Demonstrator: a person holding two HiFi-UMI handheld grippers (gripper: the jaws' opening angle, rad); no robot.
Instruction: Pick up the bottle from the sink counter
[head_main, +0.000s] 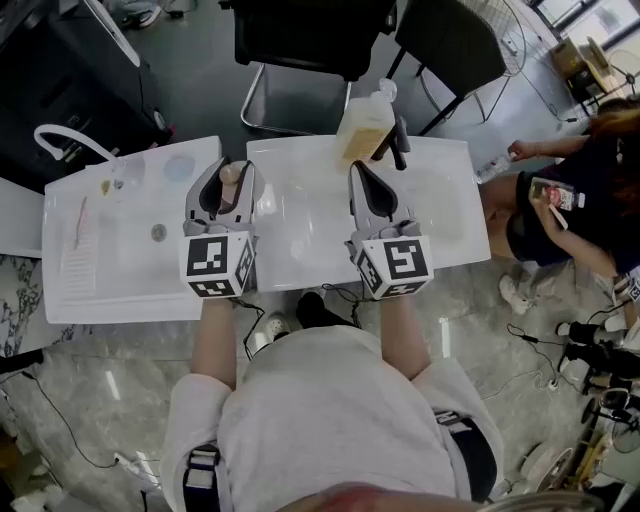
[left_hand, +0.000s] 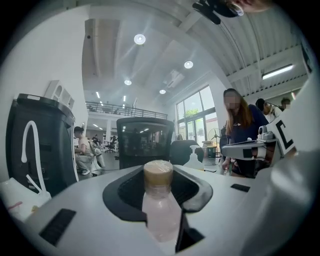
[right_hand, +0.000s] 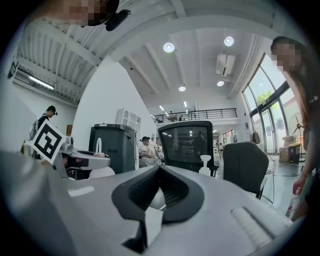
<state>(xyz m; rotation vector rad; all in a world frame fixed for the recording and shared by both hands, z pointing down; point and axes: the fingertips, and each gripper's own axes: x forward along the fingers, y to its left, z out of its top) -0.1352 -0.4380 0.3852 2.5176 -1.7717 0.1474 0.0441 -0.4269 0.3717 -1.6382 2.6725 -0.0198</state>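
Both left gripper (left_hand: 159, 172) jaws on bottle (left_hand: 160, 210)

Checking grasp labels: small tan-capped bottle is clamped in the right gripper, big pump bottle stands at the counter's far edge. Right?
Wrong side. The small tan-capped bottle is clamped in the left gripper, as the left gripper view shows. The right gripper has its jaws together with nothing between them. The big pump bottle does stand at the far edge of the counter.

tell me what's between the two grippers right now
Nothing but bare white sink top lies between the left gripper and right gripper, seen in the head view. The bottle sits in the left jaws.
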